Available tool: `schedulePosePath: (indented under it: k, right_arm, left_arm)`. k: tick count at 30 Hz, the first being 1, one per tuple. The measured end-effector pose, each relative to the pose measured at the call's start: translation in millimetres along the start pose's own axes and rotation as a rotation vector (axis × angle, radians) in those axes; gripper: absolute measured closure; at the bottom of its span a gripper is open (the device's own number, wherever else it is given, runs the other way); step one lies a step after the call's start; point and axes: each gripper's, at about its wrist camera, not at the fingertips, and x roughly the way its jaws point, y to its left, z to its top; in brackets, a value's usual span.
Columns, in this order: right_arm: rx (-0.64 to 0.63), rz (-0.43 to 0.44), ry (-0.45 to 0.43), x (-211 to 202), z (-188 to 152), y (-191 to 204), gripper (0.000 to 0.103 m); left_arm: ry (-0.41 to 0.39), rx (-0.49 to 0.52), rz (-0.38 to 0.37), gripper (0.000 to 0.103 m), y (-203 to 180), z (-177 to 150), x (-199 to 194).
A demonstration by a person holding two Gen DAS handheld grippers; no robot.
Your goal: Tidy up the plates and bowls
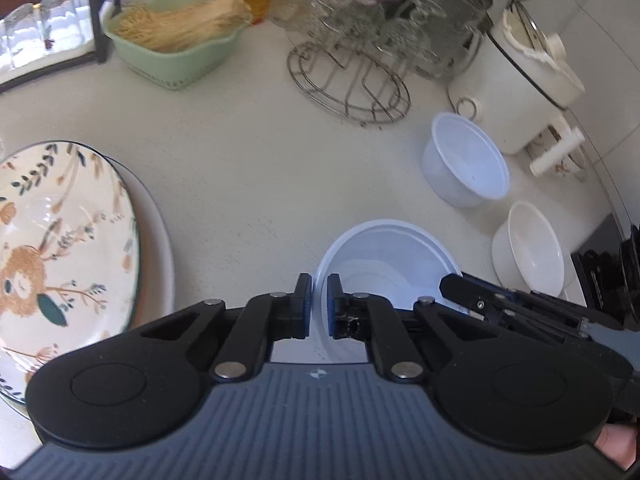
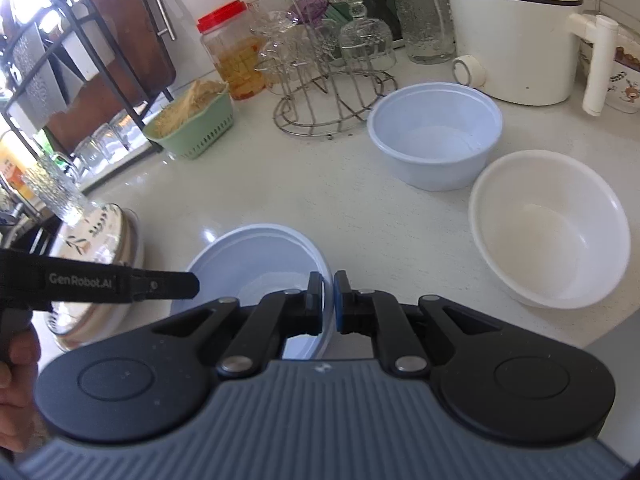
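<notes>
Left wrist: left gripper (image 1: 319,306) clamped on near rim of pale blue bowl (image 1: 384,256) w/ plates (image 1: 72,248) stacked left. Right wrist: right gripper (image 2: 327,305) pinches same bowl's right rim – lift level, both together, nest into blue bowl (image 2: 434,136).

"GenRobot.AI" on left gripper (image 2: 188,285)

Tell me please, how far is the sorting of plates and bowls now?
Done: the floral plate already lies on a plain plate, a small stack. In hand: the left gripper and right gripper are each shut on the rim of the pale blue bowl, on opposite sides. Left: the second blue bowl and the white bowl stand separately, not nested.
</notes>
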Motion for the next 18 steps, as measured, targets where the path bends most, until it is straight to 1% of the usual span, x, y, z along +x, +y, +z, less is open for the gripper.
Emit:
schedulePosePath:
  k: [6,9,13,18]
  right_arm:
    - [-0.046,0.040,-0.003,15,13,23,0.094]
    - [-0.061,0.041,0.006,25,19,31,0.092]
    - [-0.075,0.043,0.020,35,22,37,0.092]
    - [-0.091,0.035,0.028,38,23,41,0.091]
  left_arm:
    - [-0.006,-0.046,0.046,0.094,21,14,-2]
    - [-0.003,-0.058,0.065,0.094,26,16,0]
    - [-0.014,-0.068,0.066,0.093,31,19,-1]
    - [-0.021,-0.084,0.076,0.092,33,20,-4]
